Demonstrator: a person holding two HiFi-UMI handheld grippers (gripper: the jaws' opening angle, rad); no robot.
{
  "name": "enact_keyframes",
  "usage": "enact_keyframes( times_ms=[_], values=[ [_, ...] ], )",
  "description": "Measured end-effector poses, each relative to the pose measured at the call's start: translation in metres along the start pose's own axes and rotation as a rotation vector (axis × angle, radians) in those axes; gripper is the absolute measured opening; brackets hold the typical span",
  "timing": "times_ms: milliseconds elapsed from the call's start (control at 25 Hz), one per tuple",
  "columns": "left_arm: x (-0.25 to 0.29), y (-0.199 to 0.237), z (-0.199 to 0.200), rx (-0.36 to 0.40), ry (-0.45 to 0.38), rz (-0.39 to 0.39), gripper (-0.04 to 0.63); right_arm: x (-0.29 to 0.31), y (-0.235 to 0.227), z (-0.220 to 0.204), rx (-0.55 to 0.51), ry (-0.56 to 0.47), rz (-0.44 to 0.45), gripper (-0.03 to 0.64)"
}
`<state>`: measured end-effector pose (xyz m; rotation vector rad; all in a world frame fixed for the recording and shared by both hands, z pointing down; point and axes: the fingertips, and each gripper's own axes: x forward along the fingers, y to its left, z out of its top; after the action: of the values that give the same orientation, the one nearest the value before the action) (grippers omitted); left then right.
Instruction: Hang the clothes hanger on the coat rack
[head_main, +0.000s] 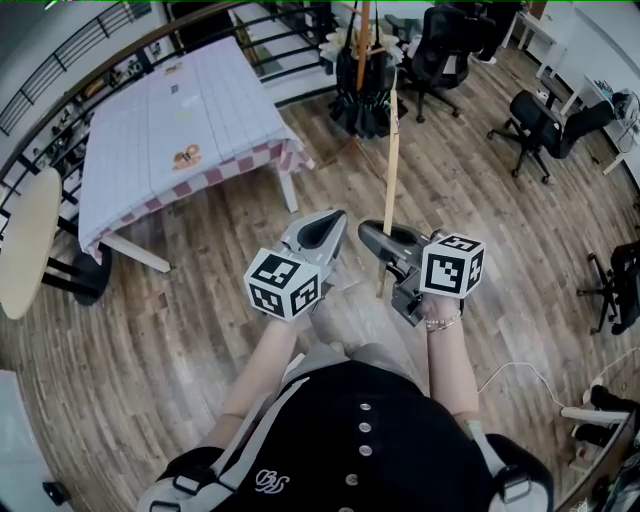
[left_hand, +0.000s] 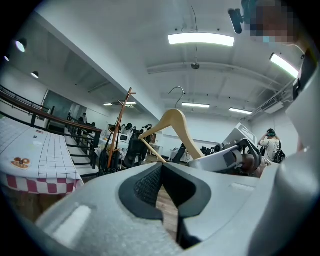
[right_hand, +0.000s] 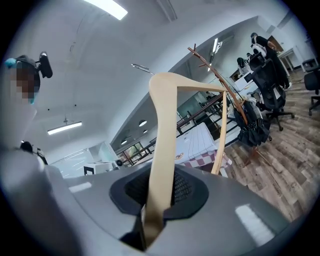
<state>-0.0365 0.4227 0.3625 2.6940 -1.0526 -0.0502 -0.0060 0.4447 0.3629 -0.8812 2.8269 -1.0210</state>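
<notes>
My right gripper (head_main: 375, 238) is shut on one arm of a pale wooden clothes hanger (head_main: 391, 170), which stands up edge-on in the head view. In the right gripper view the hanger (right_hand: 165, 130) rises from between the pads, its metal hook at the top. The wooden coat rack (head_main: 363, 35) stands farther ahead with dark clothes hung around its pole; it also shows as the coat rack (right_hand: 220, 80) beyond the hanger. My left gripper (head_main: 330, 228) sits level beside the right one, slightly open with nothing between its jaws. From the left gripper view the hanger (left_hand: 175, 122) is right of the coat rack (left_hand: 120, 125).
A table with a checked cloth (head_main: 190, 110) stands ahead on the left, beside a railing (head_main: 100, 40). Black office chairs (head_main: 545, 125) stand at the right and near the rack. A round tabletop (head_main: 25, 240) is at the far left. Wooden floor lies between me and the rack.
</notes>
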Motion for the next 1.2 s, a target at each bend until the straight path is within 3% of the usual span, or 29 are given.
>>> enact_keyframes(
  times_ms=[320,680,1200],
  values=[
    [0.002,0.019,-0.002,-0.025,0.006,-0.02,-0.003,0.009,-0.01,-0.004,0.037,-0.003,-0.038,0.055],
    [0.041,0.063,-0.003,-0.035,0.018,-0.003,-0.003,0.041,-0.058,0.023,0.049,-0.006,-0.02,0.055],
    [0.157,0.144,0.031,-0.025,0.008,0.024,-0.003,0.102,-0.162,0.118,0.051,0.013,0.02,0.055]
  ],
)
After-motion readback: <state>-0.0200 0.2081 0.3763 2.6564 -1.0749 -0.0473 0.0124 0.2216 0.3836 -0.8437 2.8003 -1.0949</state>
